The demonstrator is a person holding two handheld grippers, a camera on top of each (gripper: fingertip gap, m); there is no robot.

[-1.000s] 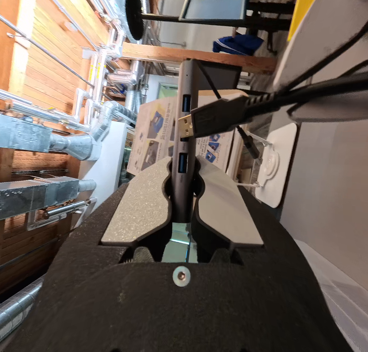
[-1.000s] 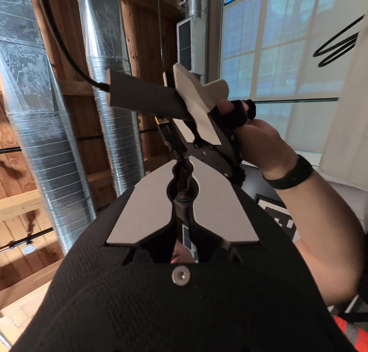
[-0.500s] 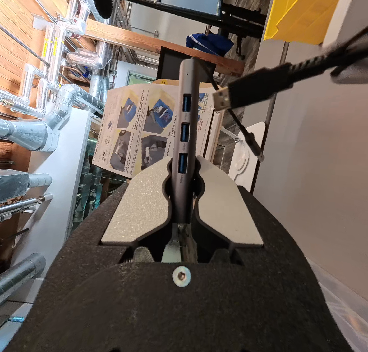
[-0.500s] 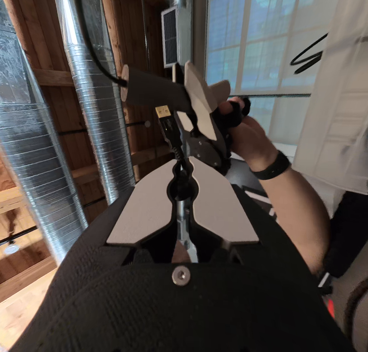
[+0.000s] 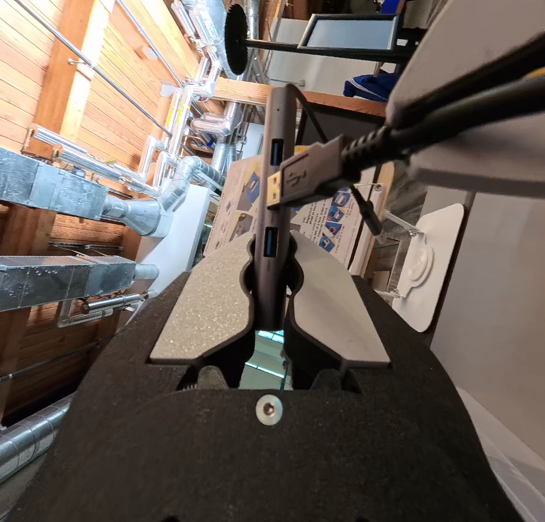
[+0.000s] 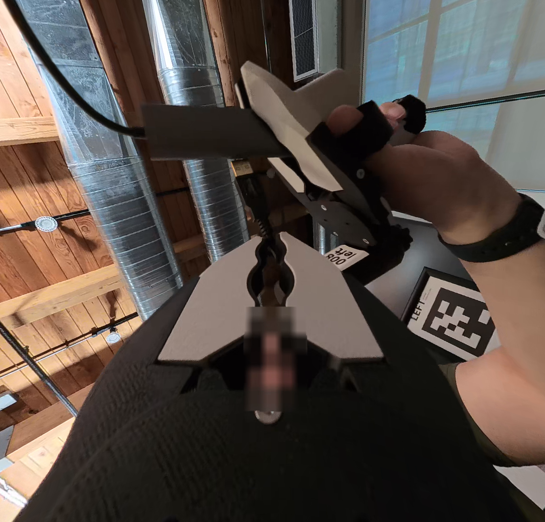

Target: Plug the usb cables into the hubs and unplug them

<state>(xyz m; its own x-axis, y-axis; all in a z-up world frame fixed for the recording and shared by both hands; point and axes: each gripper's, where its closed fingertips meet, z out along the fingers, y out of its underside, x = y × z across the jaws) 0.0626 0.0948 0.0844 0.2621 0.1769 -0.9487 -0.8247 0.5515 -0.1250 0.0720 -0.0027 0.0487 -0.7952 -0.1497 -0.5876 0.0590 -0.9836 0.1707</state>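
**Plug tip at the middle port of the hub**

Your left gripper (image 5: 272, 251) has its jaws pinching the lower end of the grey hub (image 5: 272, 201), which stands upright out of them with its row of ports facing you. One blue port shows near the top of the hub and another just above the jaws.

The black plug (image 5: 306, 180) comes in from the right of the hub, level with the space between those two blue ports. Its gold metal tip lies over the face of the hub there; you cannot tell whether it has entered a port or only touches the face. The thick black cable (image 5: 442, 124) runs away from the plug, up and to the right of the hub.

Your right gripper (image 6: 269, 254) has its jaws pressed onto the cable (image 6: 262, 209) just behind the plug, with the ribbed collar sticking out past them. Beyond it, the hub (image 6: 203, 133) lies crosswise in the other gripper, held by your left hand (image 6: 436, 177). A thin black lead leaves the far end of the hub.
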